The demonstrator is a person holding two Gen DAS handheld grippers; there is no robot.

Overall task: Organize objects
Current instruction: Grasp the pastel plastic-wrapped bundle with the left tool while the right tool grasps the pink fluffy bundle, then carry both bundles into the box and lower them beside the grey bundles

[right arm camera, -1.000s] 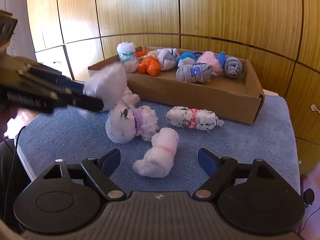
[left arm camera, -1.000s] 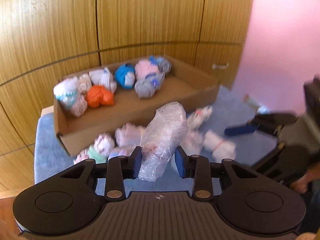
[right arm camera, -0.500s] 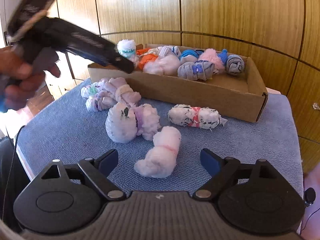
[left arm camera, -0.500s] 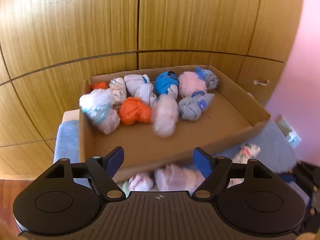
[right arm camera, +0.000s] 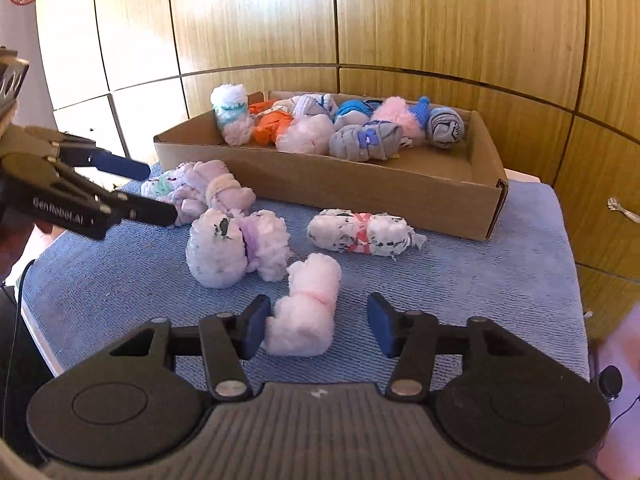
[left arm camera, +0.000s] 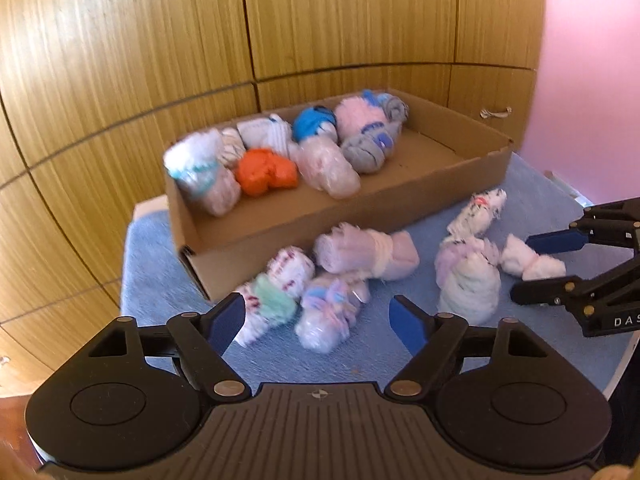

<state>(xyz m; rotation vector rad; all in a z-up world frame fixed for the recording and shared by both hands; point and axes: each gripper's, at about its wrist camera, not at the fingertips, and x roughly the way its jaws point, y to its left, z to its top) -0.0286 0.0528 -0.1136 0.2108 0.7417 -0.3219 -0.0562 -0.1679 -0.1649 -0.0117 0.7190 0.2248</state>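
A cardboard box (left arm camera: 400,196) (right arm camera: 360,184) on a blue towel holds several rolled sock bundles, among them an orange one (left arm camera: 264,172) and a pale pink one (left arm camera: 328,166). More bundles lie loose on the towel in front of the box. My left gripper (left arm camera: 316,320) is open and empty above a pastel bundle (left arm camera: 328,312); it also shows in the right wrist view (right arm camera: 156,192). My right gripper (right arm camera: 316,326) is open, its jaws either side of a pink fluffy bundle (right arm camera: 308,308); it shows in the left wrist view (left arm camera: 532,268) around that bundle (left arm camera: 532,262).
Wooden cabinet panels (right arm camera: 360,20) stand right behind the box. The blue towel (right arm camera: 480,280) covers a small table whose edges drop off left and right. A speckled white bundle (right arm camera: 364,234) and a white-and-lilac bundle (right arm camera: 236,248) lie mid-towel.
My left gripper let the pale pink bundle go into the box, then drew back over the loose bundles. My right gripper moved forward and narrowed around the pink fluffy bundle.
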